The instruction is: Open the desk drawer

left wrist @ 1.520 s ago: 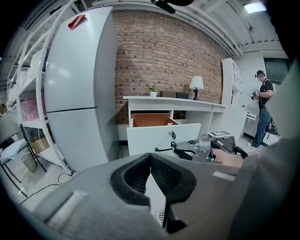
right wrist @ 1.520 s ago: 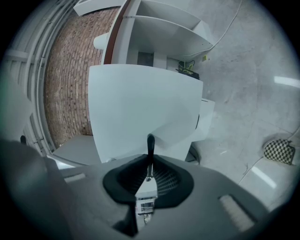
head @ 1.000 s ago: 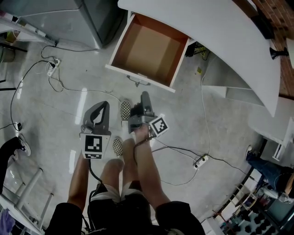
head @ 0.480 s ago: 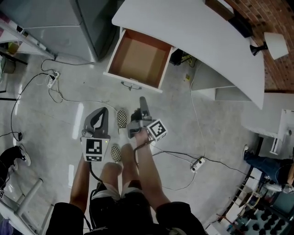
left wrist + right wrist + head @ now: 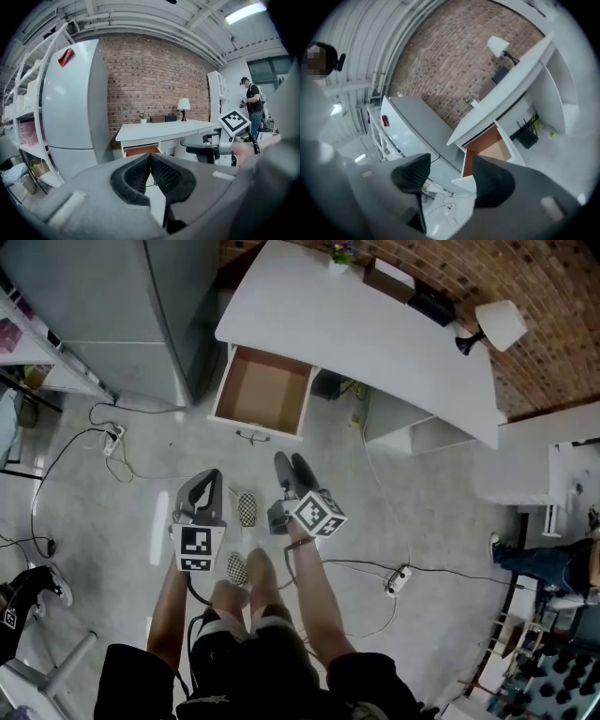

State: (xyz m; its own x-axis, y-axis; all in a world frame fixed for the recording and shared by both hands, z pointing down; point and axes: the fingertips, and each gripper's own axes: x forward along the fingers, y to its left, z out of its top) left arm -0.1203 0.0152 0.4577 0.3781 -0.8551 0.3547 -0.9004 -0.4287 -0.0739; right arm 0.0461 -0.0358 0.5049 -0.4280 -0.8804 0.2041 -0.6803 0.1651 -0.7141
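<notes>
The white desk (image 5: 375, 334) stands against the brick wall. Its drawer (image 5: 262, 390) is pulled out, and I see a bare brown inside and a metal handle (image 5: 251, 436) on the white front. Both grippers hang well short of it, above the floor. My left gripper (image 5: 208, 479) is shut with its pads (image 5: 140, 171) touching at the tips and nothing in them. My right gripper (image 5: 291, 465) is open and empty; its jaws have just been opening wider. The drawer (image 5: 490, 147) shows beyond the right gripper's (image 5: 449, 166) spread jaws, and the drawer (image 5: 140, 150) is also in the left gripper view.
A tall grey refrigerator (image 5: 141, 315) stands left of the desk. Cables and power strips (image 5: 398, 579) lie on the concrete floor. A lamp (image 5: 497, 324) and small boxes sit on the desk. My checkered shoes (image 5: 247, 509) are below the grippers. Another person (image 5: 253, 98) stands at far right.
Both grippers have risen and the head view has pulled back, so the desk and open drawer look smaller. The right gripper has rolled and both its jaws now show.
</notes>
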